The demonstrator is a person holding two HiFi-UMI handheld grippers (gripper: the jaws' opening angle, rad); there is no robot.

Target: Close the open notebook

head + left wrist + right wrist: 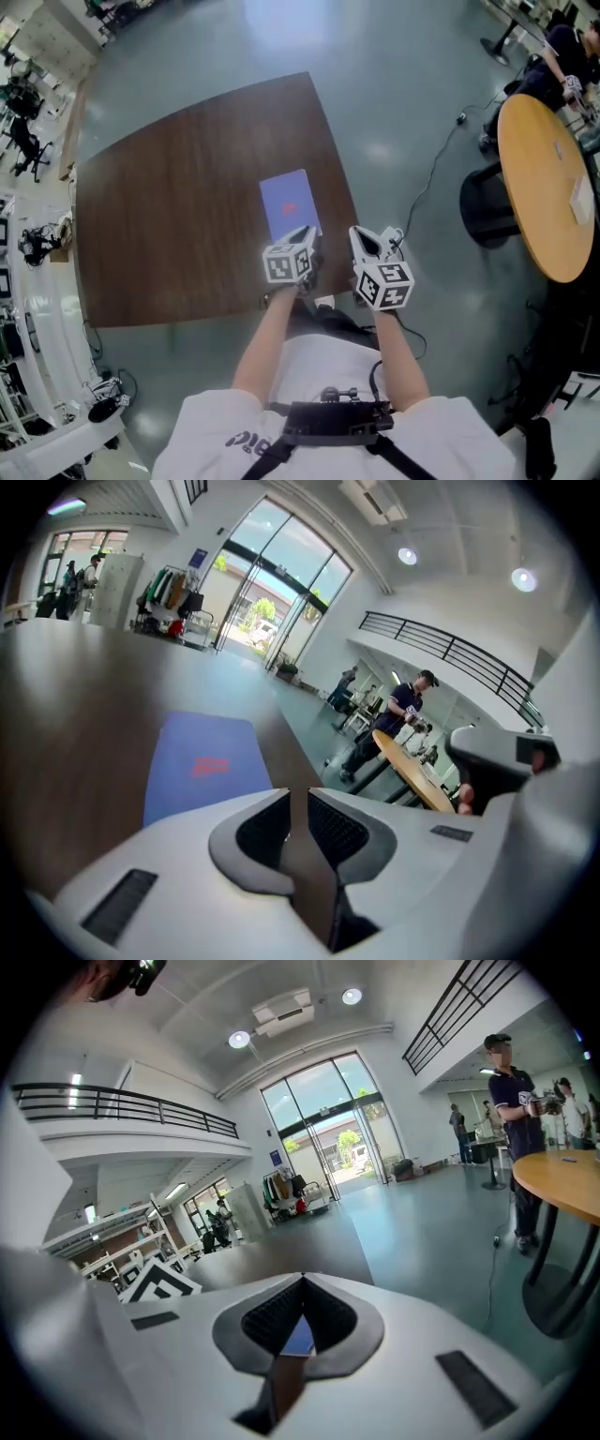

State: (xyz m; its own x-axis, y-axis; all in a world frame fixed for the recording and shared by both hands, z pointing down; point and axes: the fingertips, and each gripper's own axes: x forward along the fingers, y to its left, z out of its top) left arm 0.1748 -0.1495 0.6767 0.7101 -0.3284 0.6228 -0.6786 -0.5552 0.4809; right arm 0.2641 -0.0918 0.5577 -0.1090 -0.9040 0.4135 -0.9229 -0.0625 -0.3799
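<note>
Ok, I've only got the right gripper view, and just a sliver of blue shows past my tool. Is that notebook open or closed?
Observer: Closed. The head view shows the notebook flat on the table, blue cover up.
Operator: And the left tool?
Observer: The left tool has its jaws slightly apart, nothing between them.
Operator: Where is it relative to the book?
Observer: At the notebook's near end in the head view. I cannot tell whether it touches.
</note>
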